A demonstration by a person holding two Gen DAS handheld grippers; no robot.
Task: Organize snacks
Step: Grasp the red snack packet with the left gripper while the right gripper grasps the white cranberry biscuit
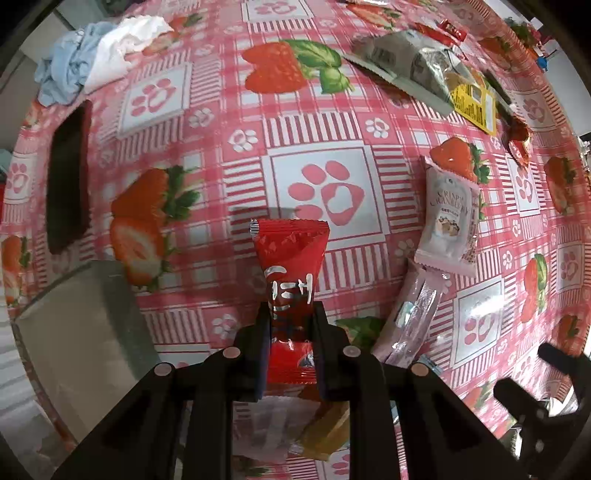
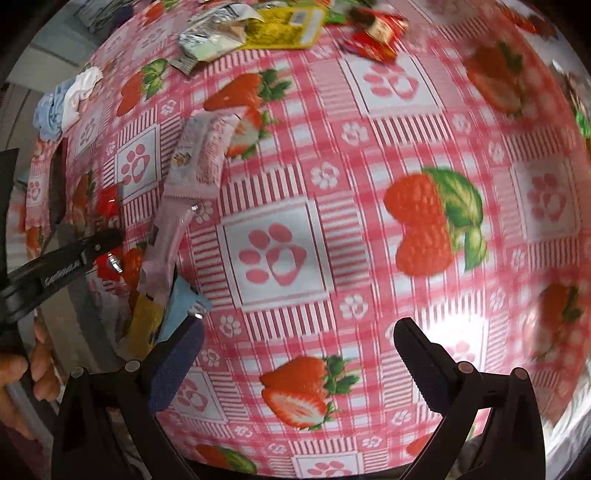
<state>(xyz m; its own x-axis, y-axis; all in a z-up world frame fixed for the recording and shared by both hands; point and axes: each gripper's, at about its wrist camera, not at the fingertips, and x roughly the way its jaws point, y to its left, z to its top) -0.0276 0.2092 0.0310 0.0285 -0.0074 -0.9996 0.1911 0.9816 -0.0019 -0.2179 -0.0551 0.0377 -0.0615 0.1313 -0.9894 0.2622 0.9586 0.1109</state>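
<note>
My left gripper (image 1: 290, 314) is shut on a red snack packet (image 1: 290, 258) and holds it above the table; the packet also shows at the left of the right wrist view (image 2: 109, 206). Below and right of it lie a pink-white cranberry packet (image 1: 448, 218), a long pink packet (image 1: 413, 317) and a yellow packet (image 1: 325, 428). My right gripper (image 2: 299, 332) is open and empty over the strawberry-patterned tablecloth (image 2: 369, 184). A light blue packet (image 2: 183, 306) and the long pink packet (image 2: 166, 251) lie just beyond its left finger (image 2: 177, 354).
A pile of grey, yellow and red packets (image 1: 424, 66) lies at the far right, also seen at the top of the right wrist view (image 2: 280, 29). A dark bar (image 1: 68, 177) and crumpled cloth (image 1: 96, 55) lie far left. A grey box (image 1: 74, 339) stands at the near left.
</note>
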